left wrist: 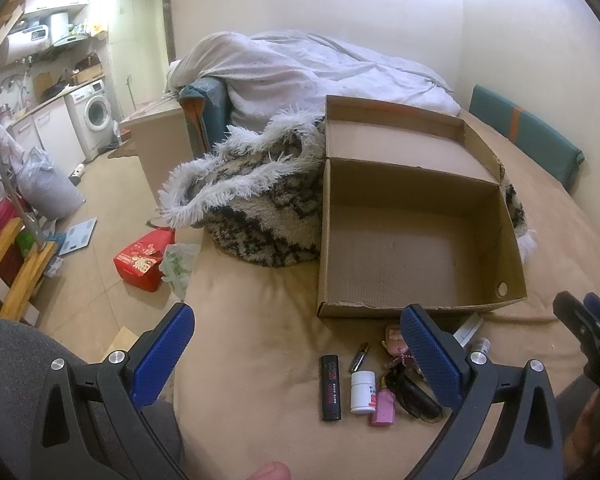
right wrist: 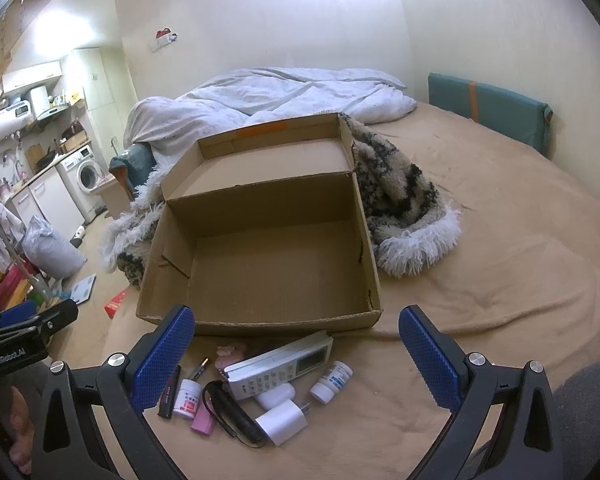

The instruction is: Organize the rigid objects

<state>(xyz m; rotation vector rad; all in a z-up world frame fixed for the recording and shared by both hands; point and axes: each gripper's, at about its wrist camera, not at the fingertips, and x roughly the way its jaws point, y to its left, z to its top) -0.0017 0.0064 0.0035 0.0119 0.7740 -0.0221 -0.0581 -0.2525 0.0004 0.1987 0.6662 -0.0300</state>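
Step in hand: the very start, as I judge it — the cardboard box (right wrist: 260, 256) sits open and empty on the bed (right wrist: 500, 280), and nothing has gone into it yet.

Left hand-held gripper (left wrist: 296, 356): jaws spread wide, nothing between them, hovering over the near edge of the bed with the little heap of things just ahead and to its right.

Right hand-held gripper (right wrist: 296, 356): also wide open and empty-handed, poised above the same heap.

Where the things are: all bunched on the bed just in front of the box's near wall, none inside. There is a white remote control (right wrist: 280, 364) lying closest to the box, a white charger plug (right wrist: 282, 422), a small white bottle with a blue label (right wrist: 332, 380), a white pill bottle (left wrist: 363, 392), a pink bottle (left wrist: 383, 404), a slim black stick (left wrist: 331, 387), a battery (left wrist: 359, 356) and a black corded thing (right wrist: 236, 414) I cannot name.

Beyond the box: a shaggy patterned blanket (right wrist: 400, 204) lies against its far side, and a rumpled white duvet (right wrist: 280, 92) lies further back.

Next move calls for: picking one item — the remote control looks easiest for the right side, being large and clear on top — closing on it across its narrow width, lifting it over the low front wall and setting it down inside.

Watch for: the items touch and overlap, so a careless close may drag a neighbour along.
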